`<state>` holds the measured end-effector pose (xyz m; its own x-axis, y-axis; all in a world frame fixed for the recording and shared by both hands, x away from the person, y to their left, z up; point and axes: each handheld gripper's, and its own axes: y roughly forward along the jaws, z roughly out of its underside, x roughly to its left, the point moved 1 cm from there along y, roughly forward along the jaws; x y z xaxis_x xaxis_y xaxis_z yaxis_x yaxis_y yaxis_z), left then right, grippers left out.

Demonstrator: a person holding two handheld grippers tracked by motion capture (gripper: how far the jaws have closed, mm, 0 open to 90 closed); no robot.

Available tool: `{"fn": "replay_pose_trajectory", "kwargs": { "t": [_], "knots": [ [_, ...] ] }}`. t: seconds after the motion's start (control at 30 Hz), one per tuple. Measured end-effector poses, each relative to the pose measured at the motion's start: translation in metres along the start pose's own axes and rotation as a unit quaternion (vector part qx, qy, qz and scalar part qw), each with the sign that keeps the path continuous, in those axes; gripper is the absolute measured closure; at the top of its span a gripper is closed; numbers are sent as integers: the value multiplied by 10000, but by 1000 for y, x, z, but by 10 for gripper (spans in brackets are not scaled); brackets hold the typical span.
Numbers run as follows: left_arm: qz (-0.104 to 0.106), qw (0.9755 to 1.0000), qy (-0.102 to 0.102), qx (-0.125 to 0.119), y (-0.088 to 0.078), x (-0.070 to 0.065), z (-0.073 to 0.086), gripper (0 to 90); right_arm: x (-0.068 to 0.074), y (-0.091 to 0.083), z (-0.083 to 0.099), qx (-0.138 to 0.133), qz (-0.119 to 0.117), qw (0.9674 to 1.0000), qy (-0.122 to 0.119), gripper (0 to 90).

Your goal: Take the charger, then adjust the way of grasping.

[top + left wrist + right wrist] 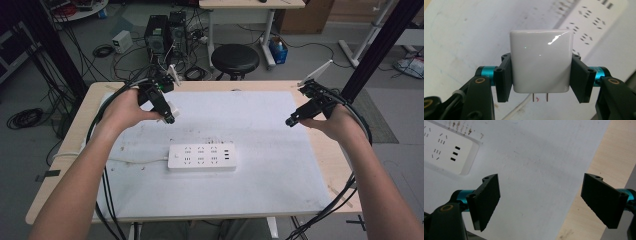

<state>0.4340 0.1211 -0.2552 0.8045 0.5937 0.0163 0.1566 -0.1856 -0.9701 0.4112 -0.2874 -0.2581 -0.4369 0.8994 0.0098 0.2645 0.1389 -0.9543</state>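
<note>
My left gripper (541,57) is shut on a glossy white plug adapter (540,60), its pads pressing both sides. The adapter's two metal prongs (540,97) stick out below it. In the high view this left gripper (168,118) hangs with the adapter (173,110) above the back left part of the mat, behind the white power strip (201,157). The strip lies flat mid-table with its sockets up, and it also sits at the upper right of the left gripper view (594,22). My right gripper (291,121) hovers at the right, open (541,182), with nothing between its fingers.
A white mat (260,170) covers most of the wooden table (75,135); bare wood shows along its right side (599,157). The strip's white cord (140,161) runs off to the left. Behind the table are a black stool (235,57), computer towers (165,32) and floor cables.
</note>
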Motion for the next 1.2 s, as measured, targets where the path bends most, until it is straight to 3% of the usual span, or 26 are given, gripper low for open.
{"fn": "replay_pose_trajectory", "kwargs": {
  "t": [0.13, 0.17, 0.3, 0.43, 0.5, 0.57, 0.6, 0.67, 0.7, 0.73, 0.77, 0.8, 0.83, 0.93, 1.0, 1.03, 1.07, 1.13, 1.2],
  "knots": [
    [66, 9992, 387, 117, 0, -12, -8, 423, 1, -1, -1, 8, -23, 10000, 49, 152],
    [66, 9992, 387, 117, 0, -12, -8, 423, 1, -1, -1, 12, -21, 10000, 53, 152],
    [135, 9981, 606, 30, -1, -17, -10, 423, 2, -2, -1, -7, -109, 9999, 111, 152],
    [199, 9947, 977, -249, -3, -22, -11, 424, 2, -4, 0, -14, -262, 9994, 230, 152],
    [273, 9907, 1247, -465, -3, -27, -13, 424, 3, -4, 1, -17, -416, 9986, 332, 153],
    [361, 9851, 1504, -758, -2, -33, -15, 424, 5, -2, 3, 3, -670, 9968, 434, 153],
    [439, 9823, 1577, -909, 0, -36, -16, 424, 7, -1, 4, -1, -814, 9955, 491, 153],
    [511, 9745, 1817, -1217, 3, -42, -18, 424, 10, 0, 5, -90, -1159, 9914, 599, 186],
    [511, 9745, 1817, -1217, 3, -42, -18, 424, 12, 0, 5, -137, -1369, 9883, 664, 186],
    [549, 9702, 1913, -1384, 5, -46, -19, 424, 12, 0, 5, -137, -1369, 9883, 664, 186],
    [620, 9656, 1984, -1563, 8, -49, -20, 424, 14, 0, 5, -178, -1558, 9847, 760, 187],
    [643, 9576, 2148, -1808, 12, -55, -22, 424, 18, 2, 5, -255, -1958, 9754, 976, 188],
    [657, 9526, 2242, -1949, 15, -59, -23, 424, 20, 4, 5, -276, -2163, 9702, 1059, 190],
    [776, 9382, 2407, -2364, 25, -68, -25, 424, 26, 8, 6, -386, -2874, 9474, 1354, 248],
    [869, 9308, 2441, -2576, 33, -73, -26, 425, 31, 12, 5, -385, -3161, 9368, 1447, 265],
    [869, 9308, 2441, -2576, 33, -73, -26, 425, 31, 12, 5, -385, -3161, 9368, 1447, 265],
    [938, 9233, 2503, -2759, 41, -78, -28, 425, 36, 15, 6, -424, -3468, 9243, 1534, 284],
    [1016, 9200, 2472, -2867, 49, -83, -30, 425, 40, 19, 6, -423, -3733, 9119, 1653, 322],
    [1054, 9175, 2488, -2917, 55, -88, -33, 425, 45, 23, 6, -379, -3929, 9016, 1768, 340]
  ]
}}
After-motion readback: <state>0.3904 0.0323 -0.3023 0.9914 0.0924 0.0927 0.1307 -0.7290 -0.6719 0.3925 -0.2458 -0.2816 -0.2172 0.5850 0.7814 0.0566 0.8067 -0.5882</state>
